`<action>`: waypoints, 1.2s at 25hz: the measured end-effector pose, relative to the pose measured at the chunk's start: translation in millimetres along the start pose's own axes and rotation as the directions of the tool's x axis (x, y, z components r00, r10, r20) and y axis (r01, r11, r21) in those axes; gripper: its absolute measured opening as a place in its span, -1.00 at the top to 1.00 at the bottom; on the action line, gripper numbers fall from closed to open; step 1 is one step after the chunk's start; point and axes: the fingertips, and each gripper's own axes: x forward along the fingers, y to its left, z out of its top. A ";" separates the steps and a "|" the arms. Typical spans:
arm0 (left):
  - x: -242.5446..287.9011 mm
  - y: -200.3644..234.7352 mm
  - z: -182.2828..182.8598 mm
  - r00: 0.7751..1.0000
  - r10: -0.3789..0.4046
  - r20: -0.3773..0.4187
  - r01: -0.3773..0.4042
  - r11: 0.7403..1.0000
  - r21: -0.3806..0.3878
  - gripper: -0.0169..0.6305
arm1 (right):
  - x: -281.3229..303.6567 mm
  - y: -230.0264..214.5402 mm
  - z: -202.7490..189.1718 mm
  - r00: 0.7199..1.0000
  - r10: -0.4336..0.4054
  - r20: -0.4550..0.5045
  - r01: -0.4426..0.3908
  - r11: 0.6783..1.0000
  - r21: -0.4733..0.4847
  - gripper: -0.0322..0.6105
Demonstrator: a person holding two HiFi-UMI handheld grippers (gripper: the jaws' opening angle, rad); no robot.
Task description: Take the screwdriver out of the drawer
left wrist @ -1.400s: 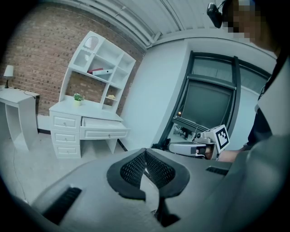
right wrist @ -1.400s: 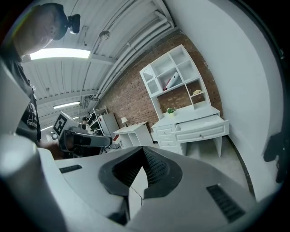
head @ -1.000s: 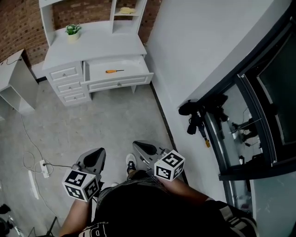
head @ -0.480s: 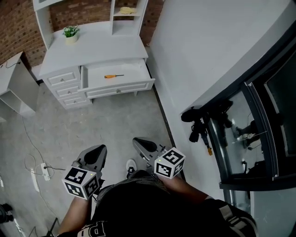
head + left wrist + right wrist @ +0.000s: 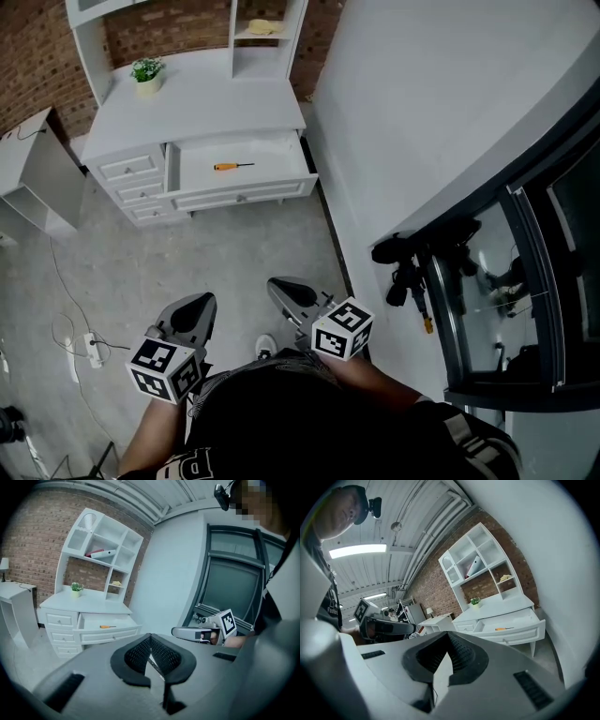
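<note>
The screwdriver [image 5: 231, 166], orange-handled, lies flat in the pulled-out top drawer [image 5: 281, 178] of a white desk across the floor. It also shows small in the left gripper view, screwdriver [image 5: 107, 626], and in the right gripper view, screwdriver [image 5: 504, 628]. My left gripper [image 5: 194, 310] and right gripper [image 5: 282, 290] are held low near my body, well short of the desk. Both are shut with nothing between the jaws. Each shows in the other's view: right gripper [image 5: 196, 633], left gripper [image 5: 387, 627].
A potted plant [image 5: 145, 69] stands on the desk top, with three small drawers [image 5: 131, 184] left of the open one. A white wall [image 5: 422, 103] and dark window frame [image 5: 487, 281] run along the right. A white side table [image 5: 37, 169] and a floor cable with power strip [image 5: 91, 343] lie left.
The desk and open drawer have slid a little down and right in the head view. Both grippers stay shut in nearly the same place.
</note>
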 end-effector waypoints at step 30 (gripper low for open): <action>68.7 3.3 26.0 1.000 0.022 -0.007 -0.022 1.000 -0.013 0.90 | 3.6 -66.9 26.3 1.000 0.025 0.009 -0.025 1.000 0.018 0.88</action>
